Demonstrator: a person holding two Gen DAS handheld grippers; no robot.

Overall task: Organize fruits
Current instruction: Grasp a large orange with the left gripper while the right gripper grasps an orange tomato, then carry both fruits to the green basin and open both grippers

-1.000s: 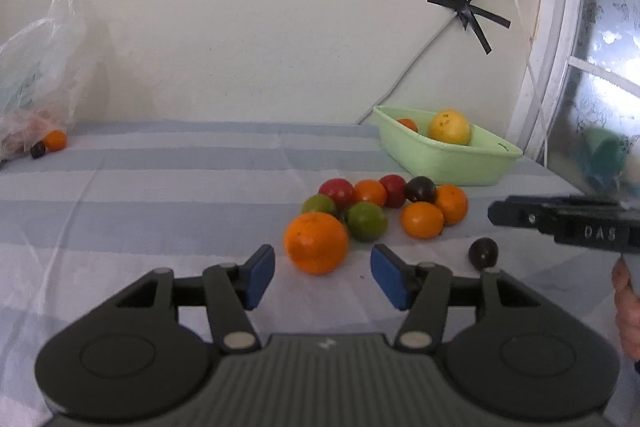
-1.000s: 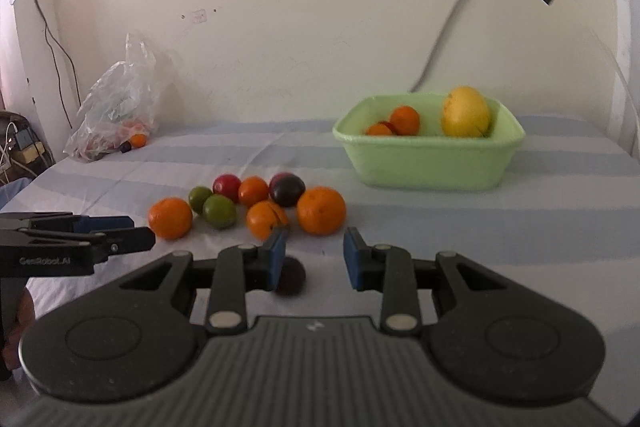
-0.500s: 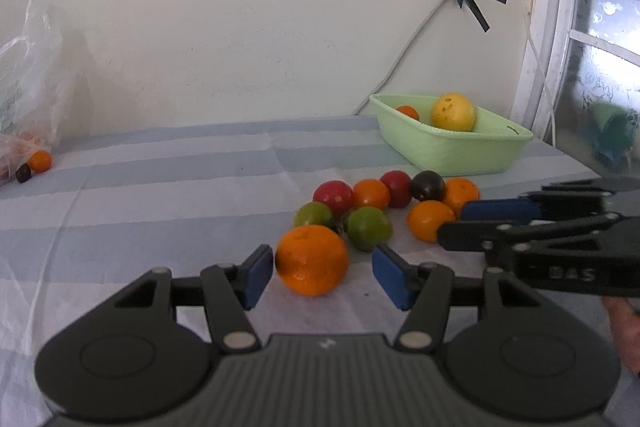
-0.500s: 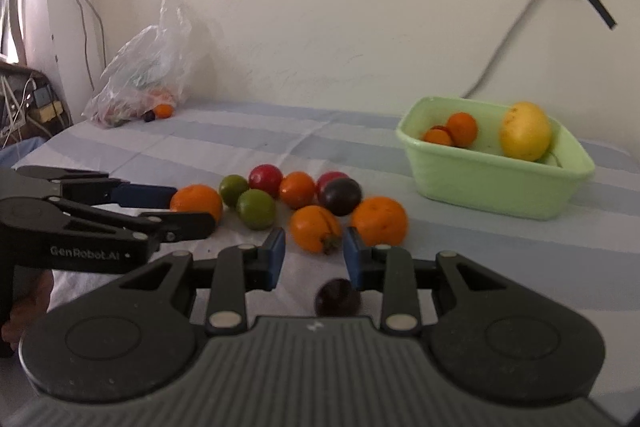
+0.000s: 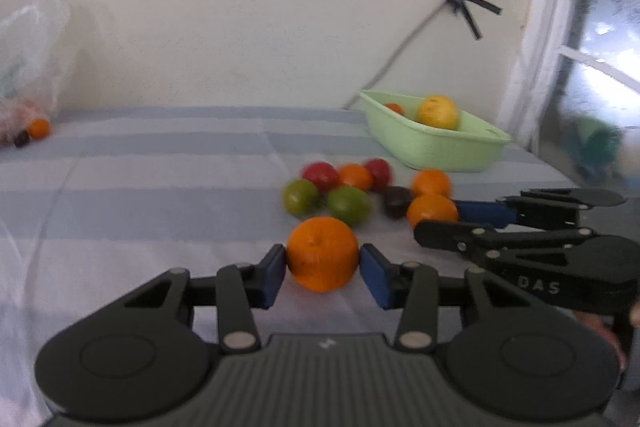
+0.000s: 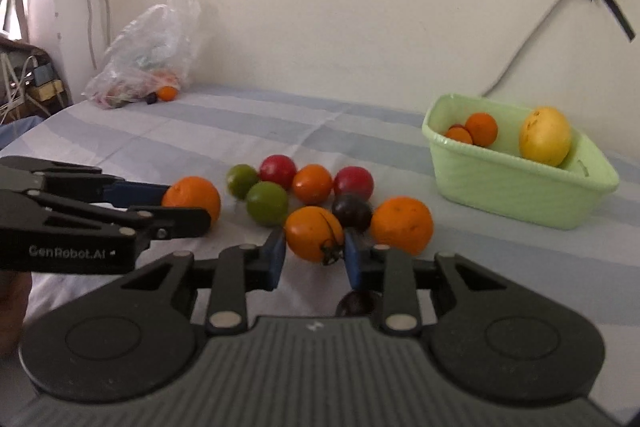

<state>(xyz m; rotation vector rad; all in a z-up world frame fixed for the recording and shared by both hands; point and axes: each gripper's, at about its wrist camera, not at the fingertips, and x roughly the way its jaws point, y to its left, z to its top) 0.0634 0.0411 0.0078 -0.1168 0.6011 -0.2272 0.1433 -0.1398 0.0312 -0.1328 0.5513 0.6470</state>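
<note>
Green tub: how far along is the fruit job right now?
Done: the green tub holds a yellow fruit and a few small ones. In hand: the left gripper has just been closing and its pads now touch an orange; the right gripper looks shut on a stemmed orange fruit. Both rest on the cloth. Left: green fruits, red fruits and a dark fruit beside them.
</note>
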